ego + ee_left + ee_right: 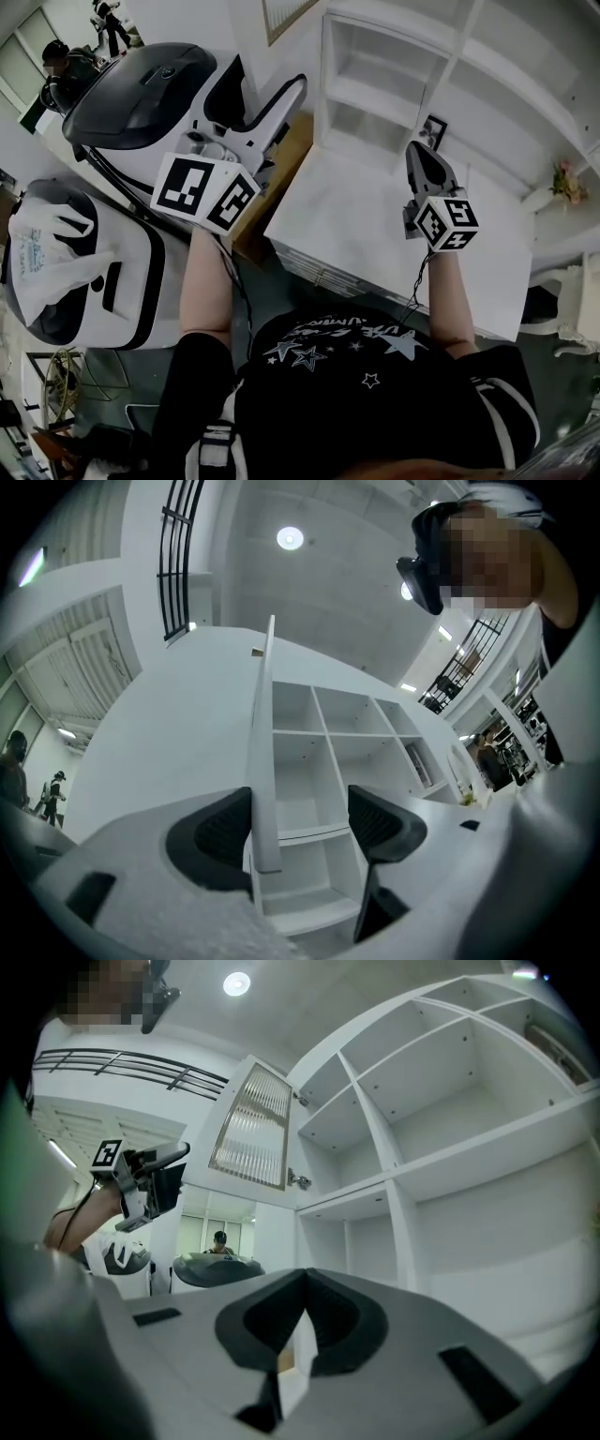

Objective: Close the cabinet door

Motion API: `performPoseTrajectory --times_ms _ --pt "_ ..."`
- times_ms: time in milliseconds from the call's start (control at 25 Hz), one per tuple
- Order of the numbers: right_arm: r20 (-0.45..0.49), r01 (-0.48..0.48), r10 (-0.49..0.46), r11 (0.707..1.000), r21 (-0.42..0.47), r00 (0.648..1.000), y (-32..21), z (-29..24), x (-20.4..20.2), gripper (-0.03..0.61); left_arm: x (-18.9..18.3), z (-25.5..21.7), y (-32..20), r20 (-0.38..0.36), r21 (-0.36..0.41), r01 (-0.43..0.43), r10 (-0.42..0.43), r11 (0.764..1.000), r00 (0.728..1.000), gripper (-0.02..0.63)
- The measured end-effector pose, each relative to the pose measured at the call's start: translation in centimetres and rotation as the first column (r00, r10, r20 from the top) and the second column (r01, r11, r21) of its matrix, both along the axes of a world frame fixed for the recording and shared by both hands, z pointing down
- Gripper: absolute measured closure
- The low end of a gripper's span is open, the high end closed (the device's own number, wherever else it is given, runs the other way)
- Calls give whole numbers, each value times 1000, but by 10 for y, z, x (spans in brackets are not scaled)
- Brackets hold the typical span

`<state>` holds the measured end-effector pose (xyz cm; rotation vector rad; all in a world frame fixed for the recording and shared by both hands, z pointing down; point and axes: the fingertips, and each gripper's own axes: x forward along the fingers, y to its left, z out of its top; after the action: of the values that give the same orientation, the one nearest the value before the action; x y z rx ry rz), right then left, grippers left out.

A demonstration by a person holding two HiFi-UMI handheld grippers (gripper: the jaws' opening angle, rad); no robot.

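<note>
2 bulky grey-white machines, perhaps chairs, stand beside white shelving.

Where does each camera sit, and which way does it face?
Head view: on the person's head, looking steeply down at the shelf unit; shows shirt, forearms, left gripper, right gripper.
Left gripper view: on that gripper, tilted up along open jaws straddling a door edge; person's upper body above.
Right gripper view: on that gripper, level, over shut jaws toward a ribbed-glass door; left forearm shows.
Shared: shelf unit in all; left gripper in head and right gripper views.
</note>
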<state>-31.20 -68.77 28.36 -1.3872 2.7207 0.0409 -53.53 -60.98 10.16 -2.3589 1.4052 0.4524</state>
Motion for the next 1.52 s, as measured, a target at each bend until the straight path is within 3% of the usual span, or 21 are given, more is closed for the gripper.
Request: performPoseTrajectory --times_ms 80,240,360,480,720,840,960,1080,1240,1520 --pt "2 4 -4 1000 -2 1000 0 0 2 574 5 -2 0 -36 -2 1 -1 1000 999 314" --pt "4 11 -11 1000 -7 1000 2 4 12 574 25 -2 3 -89 -18 -48 46 999 995 327" --pt "7 5 -5 1000 -13 1000 2 6 26 574 51 -3 6 -83 -5 -129 128 992 988 282" --pt "9 -5 5 1000 -20 1000 3 8 41 574 70 -4 4 -88 8 -160 160 987 983 284" --pt "22 -52 52 998 -23 998 4 9 85 574 106 -3 -9 -149 -15 -230 226 973 963 389" --pt "29 -77 77 997 -28 997 4 11 106 574 127 -1 -26 -131 -29 -216 210 976 969 488" --pt "31 -97 98 995 -34 995 6 14 125 574 155 3 -46 -93 -42 -197 192 980 977 514" --pt "29 -121 122 992 -39 992 4 15 147 574 176 0 -72 -91 -47 -145 140 988 986 614" --pt "40 -156 158 987 -45 987 3 18 175 574 205 -3 -99 -71 -57 -129 125 990 990 604" --pt "52 -199 202 978 -64 978 -3 24 213 574 223 -5 -118 -5 -54 -60 60 997 998 614"
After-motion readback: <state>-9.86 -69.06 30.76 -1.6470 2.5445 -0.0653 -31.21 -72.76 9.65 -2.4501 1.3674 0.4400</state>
